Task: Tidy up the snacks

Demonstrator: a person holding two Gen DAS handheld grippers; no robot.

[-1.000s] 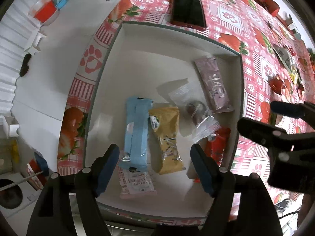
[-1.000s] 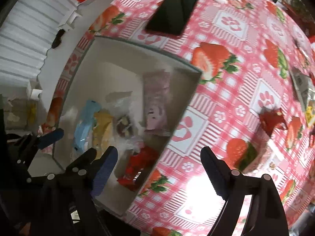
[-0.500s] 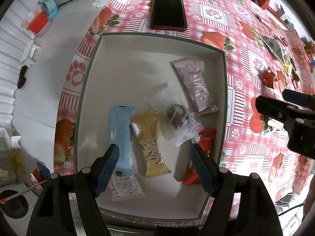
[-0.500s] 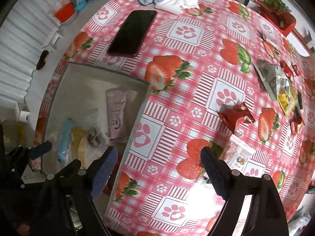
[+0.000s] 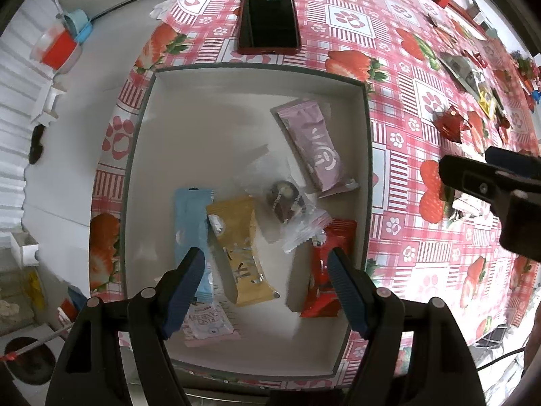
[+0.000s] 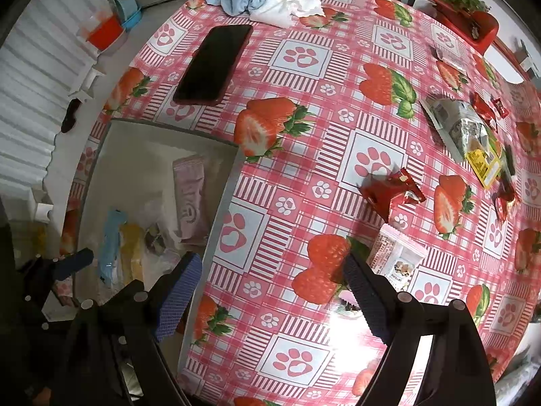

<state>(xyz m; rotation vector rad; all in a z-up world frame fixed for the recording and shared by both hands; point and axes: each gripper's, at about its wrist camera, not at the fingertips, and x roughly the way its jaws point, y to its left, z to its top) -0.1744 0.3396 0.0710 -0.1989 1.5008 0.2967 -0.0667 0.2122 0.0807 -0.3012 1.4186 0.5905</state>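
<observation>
Grey-rimmed box [image 5: 367, 155] holds six snack packets; left gripper [image 5: 265, 282] above them, jaws wide, empty. Right gripper [image 6: 270, 291] outside the box, wide, empty; white snack packet [image 6: 397, 257] beside its right fingertip.

Left gripper [image 5: 265, 279]: black angular plastic arms, silver screw heads at pivots, ribbed dark-blue pads [image 5: 184, 291] on inner finger faces. Right gripper [image 6: 272, 296]: same black build, textured blue pads [image 6: 177, 292], silver screws.
</observation>
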